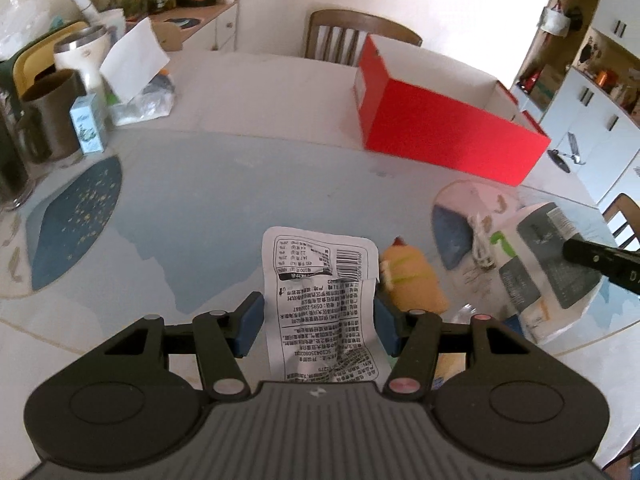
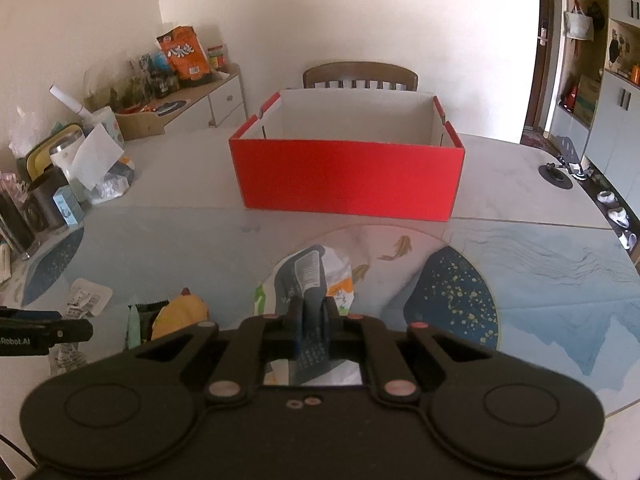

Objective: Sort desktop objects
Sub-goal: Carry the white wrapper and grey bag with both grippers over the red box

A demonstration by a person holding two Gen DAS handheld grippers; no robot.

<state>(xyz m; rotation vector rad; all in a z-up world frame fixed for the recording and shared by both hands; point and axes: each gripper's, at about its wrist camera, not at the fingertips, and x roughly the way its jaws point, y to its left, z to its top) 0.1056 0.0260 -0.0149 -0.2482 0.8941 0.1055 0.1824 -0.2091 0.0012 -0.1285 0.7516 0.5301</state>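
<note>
A white snack sachet [image 1: 320, 300], its printed back and barcode facing up, sits between the blue pads of the left claw [image 1: 318, 324], which grip it by both side edges at a middling spread, its far end reaching out over the surface [image 1: 224, 184]. Just to its right lies a yellow chick-shaped toy [image 1: 412, 280], resting on the surface. Farther right, the right claw [image 2: 314, 320] is pinched nearly closed on a fold of a white and grey food pouch [image 2: 320, 272] with green and orange print. A small dark-edged green packet [image 2: 134, 322] lies just left of the toy in the right wrist view. Beyond these things stands an open red cardboard box [image 2: 348, 176], white inside, with a wooden chair [image 2: 360, 76] behind it. At the far left edge of the surface crowd a steel-rimmed cup [image 1: 84, 52], a small blue carton [image 1: 90, 124] and a dark tin [image 1: 50, 116]
</note>
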